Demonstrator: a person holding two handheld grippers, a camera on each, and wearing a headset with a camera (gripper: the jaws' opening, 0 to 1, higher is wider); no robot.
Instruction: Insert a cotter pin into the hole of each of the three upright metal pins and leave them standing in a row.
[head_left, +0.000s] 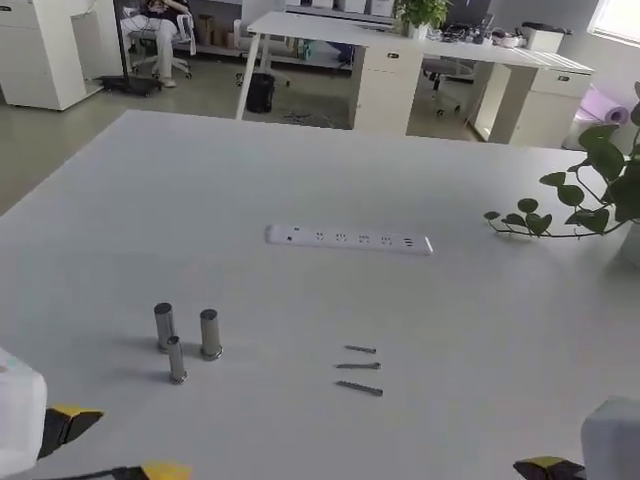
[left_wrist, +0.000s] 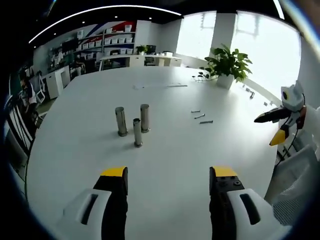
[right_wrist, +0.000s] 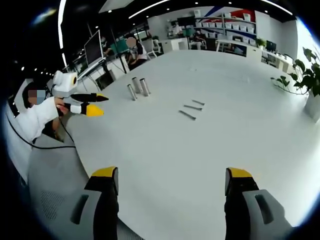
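Well, nothing is done yet. Three grey upright metal pins stand near the white desk's front edge, thin grey cotter pins beside them. The left gripper and right gripper gape wide, empty; next, grab a cotter pin.

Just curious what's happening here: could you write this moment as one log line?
stage: nothing inserted yet | left tool: open, empty | right tool: open, empty | metal pins: three upright, clustered | cotter pins: three loose on table

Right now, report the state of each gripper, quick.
Left gripper: open, jaws wide apart, holding nothing.
Right gripper: open, jaws wide apart, holding nothing.
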